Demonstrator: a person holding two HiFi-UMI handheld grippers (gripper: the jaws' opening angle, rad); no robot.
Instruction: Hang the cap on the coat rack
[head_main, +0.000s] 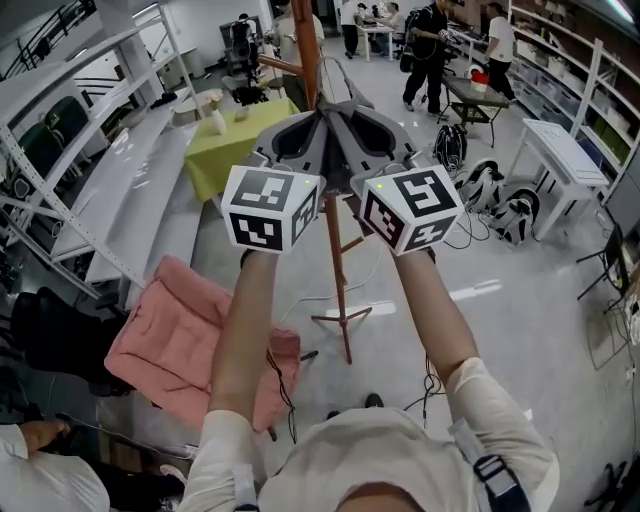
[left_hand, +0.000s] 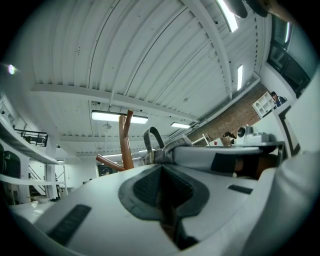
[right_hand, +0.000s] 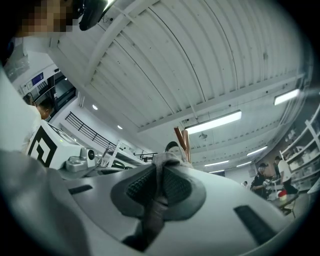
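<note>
Grey cap (left_hand: 170, 150) is clamped in left tongs (left_hand: 162, 172) and right tongs (right_hand: 159, 175) beside the coat rack (head_main: 306, 45).

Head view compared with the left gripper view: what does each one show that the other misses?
Only the head view shows the floor, a pink cushion, a green table and the person's arms. Only the left gripper view shows ceiling lights and, close up, the left gripper shut on the grey cap. Both show the brown coat rack just beyond the cap.

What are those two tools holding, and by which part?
The cap: the left gripper and right gripper each have their jaws shut on its grey fabric edge.
</note>
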